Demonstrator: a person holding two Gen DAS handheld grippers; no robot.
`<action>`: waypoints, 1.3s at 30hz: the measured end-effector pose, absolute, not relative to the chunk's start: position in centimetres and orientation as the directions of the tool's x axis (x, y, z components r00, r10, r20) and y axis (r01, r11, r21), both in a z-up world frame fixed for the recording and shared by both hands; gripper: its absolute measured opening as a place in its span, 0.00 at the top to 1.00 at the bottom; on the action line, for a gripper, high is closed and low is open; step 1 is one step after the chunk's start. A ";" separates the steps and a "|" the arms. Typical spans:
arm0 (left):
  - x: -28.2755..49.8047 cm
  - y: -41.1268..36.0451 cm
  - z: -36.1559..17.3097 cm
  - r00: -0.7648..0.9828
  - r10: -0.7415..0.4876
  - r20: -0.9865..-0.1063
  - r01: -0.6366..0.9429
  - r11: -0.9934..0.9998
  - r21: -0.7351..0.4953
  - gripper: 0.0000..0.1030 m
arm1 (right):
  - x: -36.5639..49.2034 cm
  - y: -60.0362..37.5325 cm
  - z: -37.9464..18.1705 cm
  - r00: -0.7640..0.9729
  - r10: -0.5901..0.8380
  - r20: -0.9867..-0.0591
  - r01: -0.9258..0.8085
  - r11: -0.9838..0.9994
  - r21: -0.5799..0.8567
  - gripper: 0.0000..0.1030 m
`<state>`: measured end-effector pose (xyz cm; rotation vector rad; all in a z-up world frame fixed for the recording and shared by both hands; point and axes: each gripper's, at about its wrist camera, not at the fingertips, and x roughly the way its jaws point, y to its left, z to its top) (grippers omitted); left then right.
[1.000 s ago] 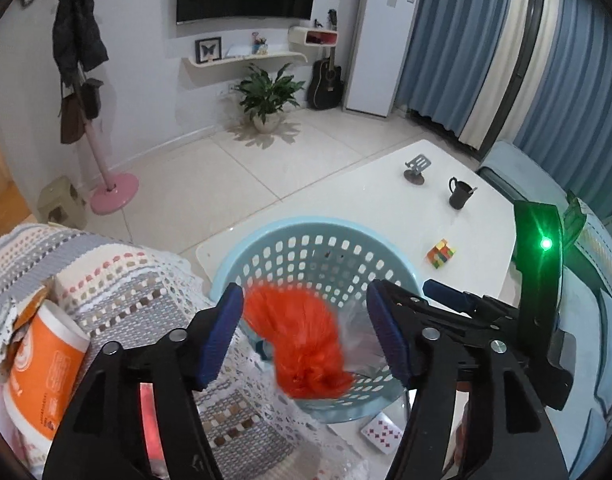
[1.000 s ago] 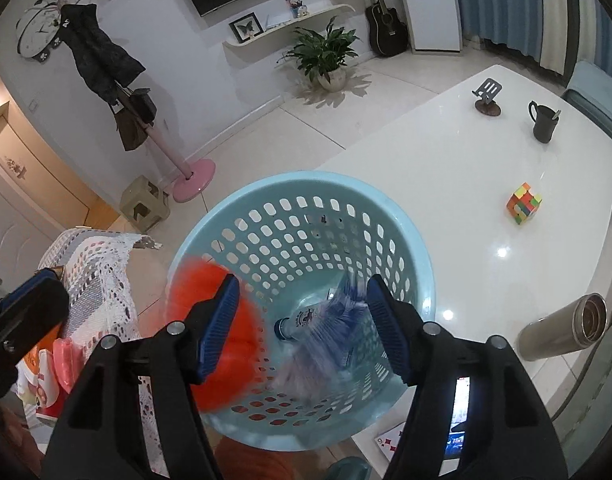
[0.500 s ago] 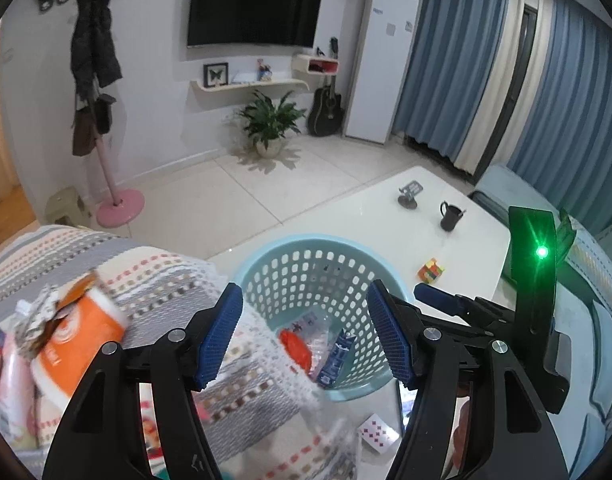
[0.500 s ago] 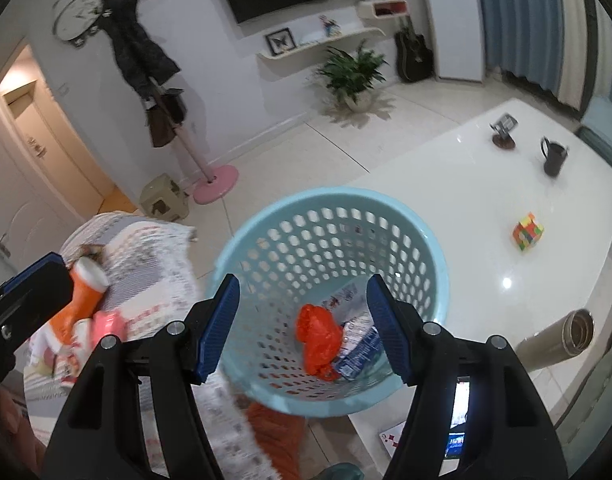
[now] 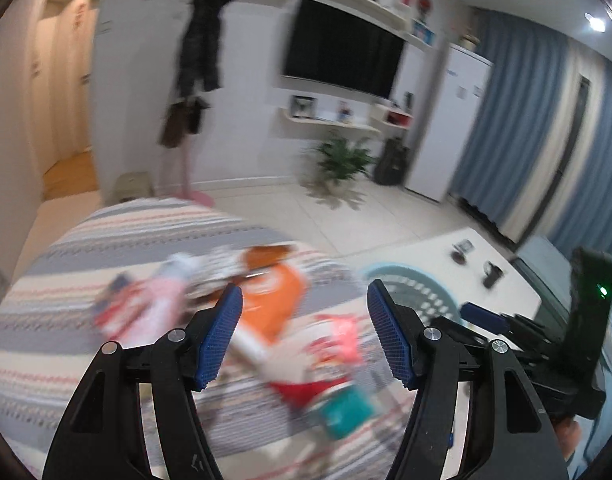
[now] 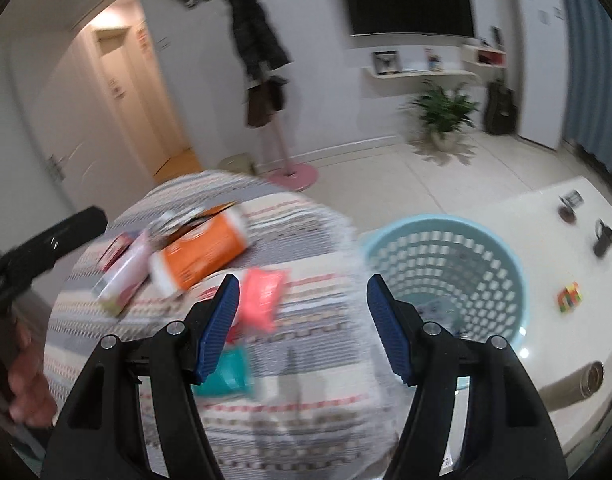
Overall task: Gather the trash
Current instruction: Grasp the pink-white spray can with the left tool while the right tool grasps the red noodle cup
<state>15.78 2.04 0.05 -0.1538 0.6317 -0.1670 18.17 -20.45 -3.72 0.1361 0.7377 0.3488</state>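
Both views are smeared by motion blur. The left gripper [image 5: 304, 334] has black arms and ribbed blue pads; its jaws are spread, with nothing between the pads. The right gripper [image 6: 302, 330] is the same make, and its jaws are also spread and empty.

Beyond both pairs of jaws lies a woven cover [image 6: 306, 216] with a knitted texture, striped in grey, cream and thin red bands. Scattered trash rests on it. Just past the left pad of the right gripper is a crumpled pink wrapper [image 6: 262, 294], soft and shiny. Farther out and to the left lies an orange cylindrical carton [image 6: 204, 250] with white ends, on its side; its lettering is too blurred to read. Left of that is a pale pink box [image 6: 124, 274], possibly with a red packet behind it. Below the left pad sits a flat teal packet [image 6: 228, 372].

To the right of the right pad stands a round, light blue plastic basket [image 6: 485, 236] with perforated walls, on a glossy white table [image 6: 545, 248]. Crumpled litter shows at its bottom. On the table are a colourful puzzle cube [image 6: 569, 297] and a dark mug [image 6: 603, 236].
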 end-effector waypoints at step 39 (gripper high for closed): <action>22.0 12.1 -9.6 0.596 -0.137 -0.791 -0.015 0.983 -0.181 0.52 | 19.8 -7.3 -10.4 0.550 0.252 -0.796 -0.368 0.929 0.040 0.37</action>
